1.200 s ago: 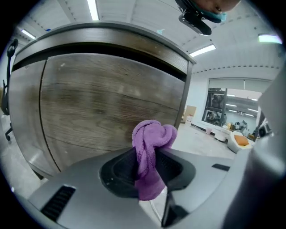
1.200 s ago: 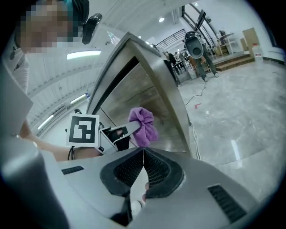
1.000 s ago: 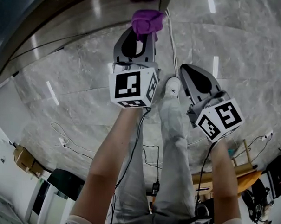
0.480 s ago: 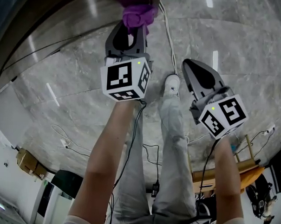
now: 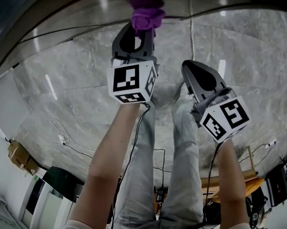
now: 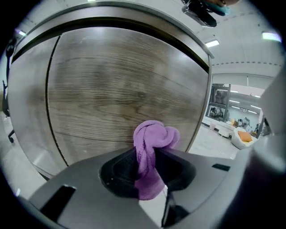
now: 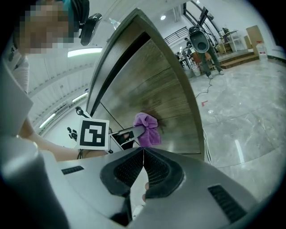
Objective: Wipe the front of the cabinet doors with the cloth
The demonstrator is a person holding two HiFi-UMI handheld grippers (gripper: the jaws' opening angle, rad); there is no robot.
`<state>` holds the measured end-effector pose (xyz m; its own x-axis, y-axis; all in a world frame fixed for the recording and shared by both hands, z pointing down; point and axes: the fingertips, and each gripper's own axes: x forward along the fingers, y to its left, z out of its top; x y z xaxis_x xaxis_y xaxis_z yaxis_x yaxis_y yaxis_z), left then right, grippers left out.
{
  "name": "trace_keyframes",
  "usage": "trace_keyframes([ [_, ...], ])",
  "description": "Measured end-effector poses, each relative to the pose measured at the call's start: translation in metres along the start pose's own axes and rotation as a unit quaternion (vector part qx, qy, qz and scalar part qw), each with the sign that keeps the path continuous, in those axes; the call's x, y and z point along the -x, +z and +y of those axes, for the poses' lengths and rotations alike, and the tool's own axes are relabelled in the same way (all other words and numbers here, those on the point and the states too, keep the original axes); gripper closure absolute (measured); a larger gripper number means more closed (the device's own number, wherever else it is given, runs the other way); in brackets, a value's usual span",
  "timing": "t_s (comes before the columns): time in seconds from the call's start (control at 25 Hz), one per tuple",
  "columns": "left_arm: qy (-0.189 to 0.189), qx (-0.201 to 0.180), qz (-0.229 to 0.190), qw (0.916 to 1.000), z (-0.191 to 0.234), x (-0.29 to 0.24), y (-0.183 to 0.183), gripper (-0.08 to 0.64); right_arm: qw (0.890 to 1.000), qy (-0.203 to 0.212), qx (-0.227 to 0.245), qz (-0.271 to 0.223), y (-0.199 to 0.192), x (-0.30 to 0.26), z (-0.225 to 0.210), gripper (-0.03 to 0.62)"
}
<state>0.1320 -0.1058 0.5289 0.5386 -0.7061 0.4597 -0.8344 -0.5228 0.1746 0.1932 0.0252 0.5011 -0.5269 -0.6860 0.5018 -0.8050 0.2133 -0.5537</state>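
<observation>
My left gripper (image 5: 140,33) is shut on a purple cloth (image 5: 147,17), whose bunched end presses against the wood-grain cabinet door (image 6: 120,94). The cloth (image 6: 153,143) hangs folded between the jaws in the left gripper view. From the right gripper view the cloth (image 7: 147,129) sits low on the door (image 7: 156,94), near its bottom edge. My right gripper (image 5: 195,76) is shut with nothing in it, held beside the left one and away from the door; its jaws (image 7: 143,163) meet tip to tip.
Grey marble floor (image 5: 78,85) lies below, with cables (image 5: 62,136) trailing across it. The person's legs and a white shoe (image 5: 175,96) stand under the grippers. A gap line (image 6: 51,98) runs down the door's left side. Cardboard boxes (image 5: 18,156) and furniture sit further off.
The left gripper has carried the cloth a little upward and rightward along the cabinet front. The right gripper has stayed nearly in place. The person's feet have shifted.
</observation>
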Motion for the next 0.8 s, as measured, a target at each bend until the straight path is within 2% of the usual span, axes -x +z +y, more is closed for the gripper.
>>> trace_keyframes([
  [0.36,0.050,0.026,0.000,0.9984,0.109,0.032,-0.009,0.454,0.999,0.023,0.015,0.026,-0.012,-0.064,0.055,0.565],
  [0.8,0.075,0.003,0.004,0.9972,0.191,0.054,-0.014,0.454,0.998,0.047,0.027,0.038,-0.016,-0.121,0.098,0.565],
])
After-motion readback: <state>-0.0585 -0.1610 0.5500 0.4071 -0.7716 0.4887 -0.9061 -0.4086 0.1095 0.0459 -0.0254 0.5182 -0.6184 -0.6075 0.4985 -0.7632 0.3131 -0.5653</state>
